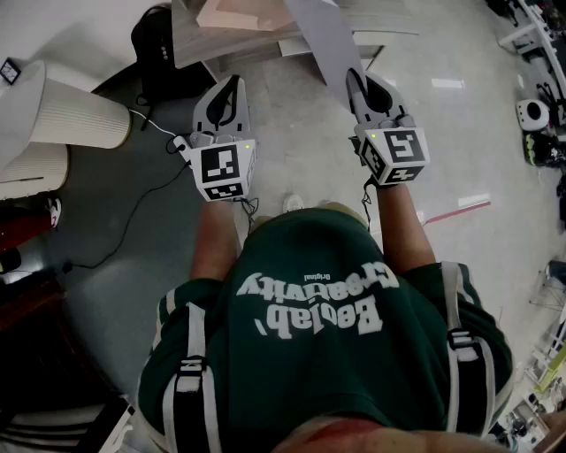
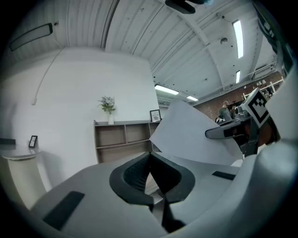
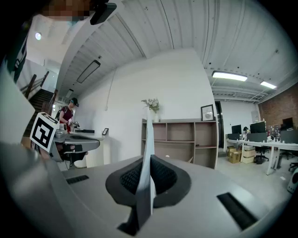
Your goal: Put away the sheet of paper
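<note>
The sheet of paper [image 1: 323,40] is pale grey and stands up from my right gripper [image 1: 356,78], which is shut on its lower edge. In the right gripper view the sheet [image 3: 148,148] shows edge-on, pinched between the dark ribbed pads [image 3: 163,179]. My left gripper [image 1: 232,81] is held level with it, a hand's width to the left, shut with nothing in it; its pads [image 2: 135,176] meet. From the left gripper view the sheet [image 2: 191,137] slants up to the left from the right gripper [image 2: 228,132].
A wooden shelf unit [image 1: 239,22] stands straight ahead by the white wall, with a plant [image 3: 151,106] and a picture frame on top. A white round stand [image 1: 53,111], a black bag [image 1: 159,44] and a floor cable [image 1: 141,203] lie left. Office desks [image 3: 260,144] stand at right.
</note>
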Tool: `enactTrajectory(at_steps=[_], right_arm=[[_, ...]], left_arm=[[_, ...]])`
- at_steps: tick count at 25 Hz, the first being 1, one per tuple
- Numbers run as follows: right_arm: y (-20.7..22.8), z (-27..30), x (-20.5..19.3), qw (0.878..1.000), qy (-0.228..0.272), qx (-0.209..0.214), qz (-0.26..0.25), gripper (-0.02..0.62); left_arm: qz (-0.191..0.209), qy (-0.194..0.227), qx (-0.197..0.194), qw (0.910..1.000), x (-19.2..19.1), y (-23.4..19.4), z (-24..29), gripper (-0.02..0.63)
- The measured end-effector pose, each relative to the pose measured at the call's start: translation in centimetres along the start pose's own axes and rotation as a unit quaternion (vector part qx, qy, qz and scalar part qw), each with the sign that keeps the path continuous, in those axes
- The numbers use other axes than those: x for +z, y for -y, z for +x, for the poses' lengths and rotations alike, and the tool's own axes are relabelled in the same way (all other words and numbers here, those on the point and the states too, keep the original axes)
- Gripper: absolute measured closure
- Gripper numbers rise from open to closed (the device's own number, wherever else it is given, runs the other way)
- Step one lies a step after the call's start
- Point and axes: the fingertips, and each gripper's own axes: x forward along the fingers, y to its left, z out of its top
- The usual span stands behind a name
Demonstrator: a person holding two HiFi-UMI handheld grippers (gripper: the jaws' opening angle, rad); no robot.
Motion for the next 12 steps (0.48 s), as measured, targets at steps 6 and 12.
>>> enactTrajectory(at_steps=[6,12], right_arm=[[-0.2,0.1,0.5,1.000,0.005,-0.003,0.010,0.561],[-0.2,0.8,0.2,1.000,0.008,-0.013,0.020,0.561]], left_arm=[[-0.006,0.000,-0.003,1.0000,0.3,-0.5,-0.1,0.588],[-0.003,-0.005,-0.006,1.0000,-0.4,-1.4,0.2,0.588]])
